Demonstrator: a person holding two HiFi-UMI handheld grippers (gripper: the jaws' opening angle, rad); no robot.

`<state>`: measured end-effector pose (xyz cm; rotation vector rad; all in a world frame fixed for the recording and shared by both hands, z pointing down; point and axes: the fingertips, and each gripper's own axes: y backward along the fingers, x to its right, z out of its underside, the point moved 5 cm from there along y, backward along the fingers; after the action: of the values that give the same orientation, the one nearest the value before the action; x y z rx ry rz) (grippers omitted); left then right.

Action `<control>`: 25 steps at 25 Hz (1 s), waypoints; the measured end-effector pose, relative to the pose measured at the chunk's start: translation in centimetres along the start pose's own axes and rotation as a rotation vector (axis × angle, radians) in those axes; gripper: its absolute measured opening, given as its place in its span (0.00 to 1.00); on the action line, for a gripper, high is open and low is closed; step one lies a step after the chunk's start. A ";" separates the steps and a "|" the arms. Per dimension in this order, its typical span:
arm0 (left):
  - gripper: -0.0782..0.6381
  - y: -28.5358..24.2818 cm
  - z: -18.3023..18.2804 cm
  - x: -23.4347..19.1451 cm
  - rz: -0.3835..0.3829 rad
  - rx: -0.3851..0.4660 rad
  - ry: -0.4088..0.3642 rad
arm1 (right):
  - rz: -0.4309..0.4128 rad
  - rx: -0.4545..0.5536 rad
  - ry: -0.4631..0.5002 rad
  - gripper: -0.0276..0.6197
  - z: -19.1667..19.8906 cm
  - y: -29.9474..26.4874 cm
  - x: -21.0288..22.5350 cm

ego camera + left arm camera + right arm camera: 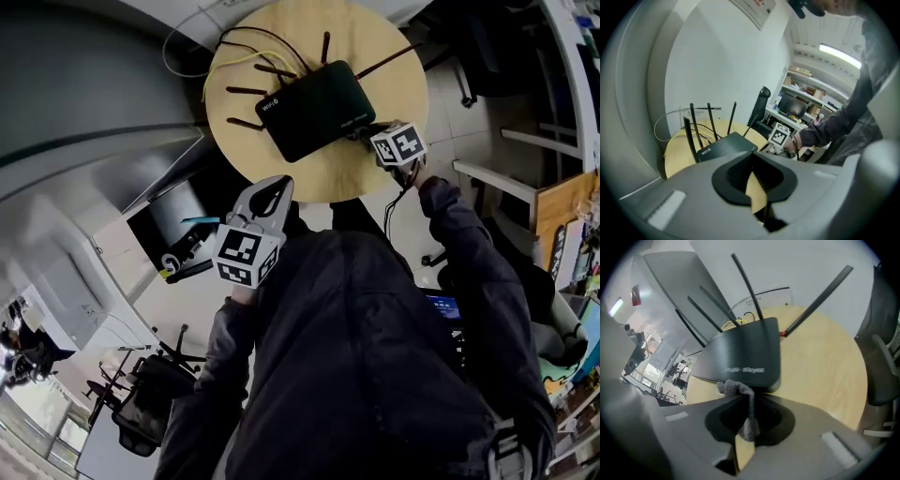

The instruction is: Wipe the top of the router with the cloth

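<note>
In the head view we see a round wooden table [380, 56] at the far end of the scene, and the black router [314, 108] lying flat on it with its antennas [248, 92] fanned out to the left and far side. Our right gripper [368, 136] is at the router's near right corner. Our left gripper [275, 192] hangs back near the table's near edge, well apart from the router.

In the left gripper view, the jaws are drawn together with nothing between them; only a sliver of tabletop shows through. The router sits beyond them, with the right gripper's marker cube to its right.

In the right gripper view, the jaws are clenched on a small grey cloth [744, 411]. Its bunched upper end pokes out ahead of the jaws and meets the router's near edge, just below the printed logo. The router's flat top stretches away from us, bare.

We judge that wiping is only at its start: the cloth is at the edge, not yet on the top. The next move calls for lifting the cloth onto the top panel, pressing lightly and sweeping toward the far side, stopping short of the antennas so the light router does not slide.
</note>
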<state>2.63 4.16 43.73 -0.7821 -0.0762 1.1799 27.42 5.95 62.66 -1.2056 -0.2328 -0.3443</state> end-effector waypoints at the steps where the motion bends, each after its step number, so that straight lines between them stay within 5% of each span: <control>1: 0.11 -0.4 -0.1 0.4 -0.007 -0.001 0.005 | 0.004 -0.002 0.005 0.09 0.2 0.4 1.0; 5: 0.11 -1.6 -0.9 1.5 -0.032 -0.010 0.008 | -0.056 -0.045 0.179 0.09 0.1 1.2 1.6; 8: 0.11 -2.1 -1.3 2.1 -0.056 -0.007 0.007 | -0.010 -0.064 0.304 0.09 -0.7 2.3 3.5; 11: 0.11 -2.2 -1.5 2.5 -0.091 -0.002 0.019 | 0.071 -0.026 0.284 0.09 -3.0 3.0 7.0; 15: 0.11 -1.2 -1.6 2.9 -0.156 0.019 0.047 | 0.059 0.014 0.269 0.09 -6.7 2.1 8.5; 20: 0.11 0.5 -0.5 3.0 -0.237 0.035 0.103 | 0.056 -0.026 0.492 0.09 -9.6 -0.4 7.0; 25: 0.11 1.9 1.0 3.4 -0.280 0.044 0.138 | 0.023 -0.114 0.732 0.09 -8.2 -0.6 5.9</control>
<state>2.04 7.86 42.25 -0.7844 -0.0435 0.8579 32.59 -2.74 62.50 -1.1178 0.4390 -0.7580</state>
